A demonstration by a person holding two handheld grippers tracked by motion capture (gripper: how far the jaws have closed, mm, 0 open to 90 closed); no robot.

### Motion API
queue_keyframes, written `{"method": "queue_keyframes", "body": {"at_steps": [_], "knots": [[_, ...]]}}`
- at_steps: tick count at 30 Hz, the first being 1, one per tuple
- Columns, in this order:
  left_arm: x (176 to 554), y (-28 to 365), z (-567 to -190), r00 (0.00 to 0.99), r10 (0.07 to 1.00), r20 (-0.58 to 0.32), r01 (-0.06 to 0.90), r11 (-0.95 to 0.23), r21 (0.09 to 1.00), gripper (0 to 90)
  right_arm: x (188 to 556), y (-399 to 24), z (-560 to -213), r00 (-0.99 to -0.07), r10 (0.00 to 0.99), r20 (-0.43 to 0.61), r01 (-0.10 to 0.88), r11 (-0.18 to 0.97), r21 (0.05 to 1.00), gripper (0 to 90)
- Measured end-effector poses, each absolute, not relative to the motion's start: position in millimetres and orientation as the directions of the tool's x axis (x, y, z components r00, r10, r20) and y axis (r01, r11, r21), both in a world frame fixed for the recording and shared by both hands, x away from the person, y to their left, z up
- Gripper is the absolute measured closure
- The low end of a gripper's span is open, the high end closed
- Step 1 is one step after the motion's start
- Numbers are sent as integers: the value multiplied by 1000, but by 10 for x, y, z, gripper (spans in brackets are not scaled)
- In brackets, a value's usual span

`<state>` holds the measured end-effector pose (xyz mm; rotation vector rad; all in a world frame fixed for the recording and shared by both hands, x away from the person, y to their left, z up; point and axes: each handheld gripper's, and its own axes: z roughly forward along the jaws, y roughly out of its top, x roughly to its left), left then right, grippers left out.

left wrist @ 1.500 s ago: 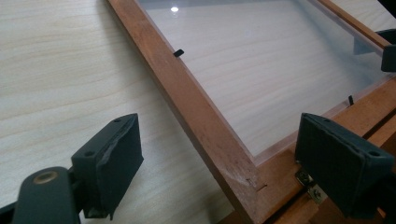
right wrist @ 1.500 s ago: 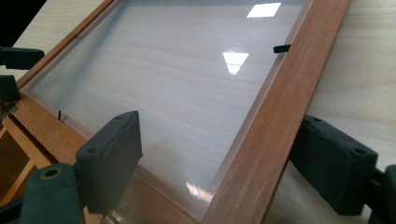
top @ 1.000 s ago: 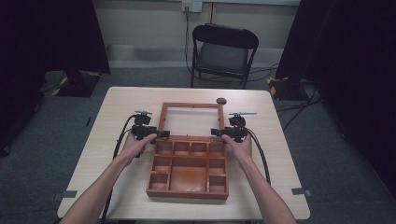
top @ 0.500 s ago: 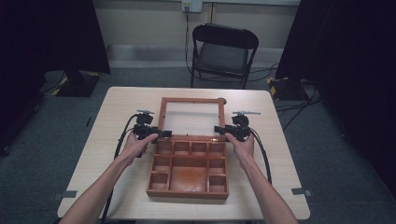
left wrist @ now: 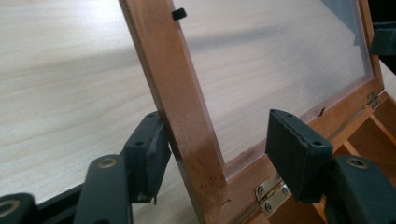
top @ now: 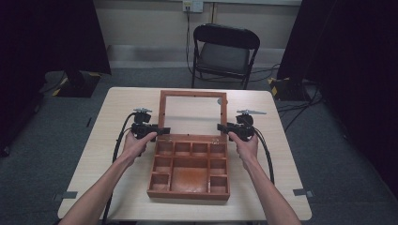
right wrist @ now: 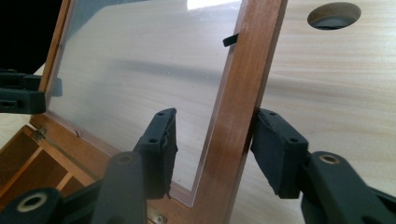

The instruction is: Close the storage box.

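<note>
One shallow reddish-brown wooden box (top: 190,168) lies open on the pale wood desk (top: 117,112), between the person's two forearms and nearer to the person than either hand-held gripper. Ten compartments can be counted inside it: four small ones along the hinge side, three down each flank, and one large one in the middle; all look bare. Two brass hinges join it to its lid, one (left wrist: 273,193) just below the left hand-held gripper's inner pad, the other (left wrist: 373,97) farther along the same edge.

The lid, one wooden frame around a clear pane (top: 193,115), stands tilted back just beyond the box, between the two hand-held grippers. The left hand-held gripper (top: 163,131) straddles the lid's left rail: its outer pad (left wrist: 149,156) lies against the wood while the inner pad (left wrist: 294,151) stands clear of the frame, over the pane, so it has no clamp on the rail; its jaws have just been closing around it. The right hand-held gripper (top: 220,126) straddles the right rail the same way: the outer pad (right wrist: 275,149) touches the wood and the inner one (right wrist: 161,147) stands just off the frame, jaws likewise closing.

Two small black clips show on the frame's inner edges, one past each hand-held gripper. Beyond the right hand-held gripper is one round hole in the desk (right wrist: 334,15). Farthest off, one black folding chair (top: 224,52) stands behind the desk.
</note>
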<state>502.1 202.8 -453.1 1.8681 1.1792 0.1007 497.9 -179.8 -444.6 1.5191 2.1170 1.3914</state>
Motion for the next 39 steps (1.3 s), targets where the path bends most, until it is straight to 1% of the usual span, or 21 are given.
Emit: {"method": "queue_keyframes", "body": {"at_steps": [4,11,17,21,25,32,35,39], "knots": [[5011,2043,-4511,550,751,-367,674,-139,725,418,4956,-1815,-4420,-460,813,358,639,23,769,524],[4983,2087,-4457,557,756,-345,658,-148,739,523,4910,-1825,-4357,-470,807,358,627,19,779,532],[4947,2117,-4402,578,747,-329,641,-166,749,558,4863,-1852,-4294,-488,797,356,614,24,789,559],[4916,2122,-4366,581,750,-317,637,-177,750,558,4841,-1858,-4266,-494,792,360,612,23,790,567],[4893,2134,-4341,585,740,-332,638,-168,751,550,4812,-1852,-4235,-499,790,355,606,25,795,570],[4826,2110,-4283,597,740,-310,621,-181,762,502,4732,-1840,-4177,-509,793,334,594,42,804,563],[4804,2106,-4269,598,742,-303,616,-183,766,503,4703,-1827,-4159,-512,796,322,587,51,808,549],[4779,2123,-4236,611,736,-292,608,-199,769,526,4663,-1835,-4136,-521,788,328,585,49,809,544]]}}
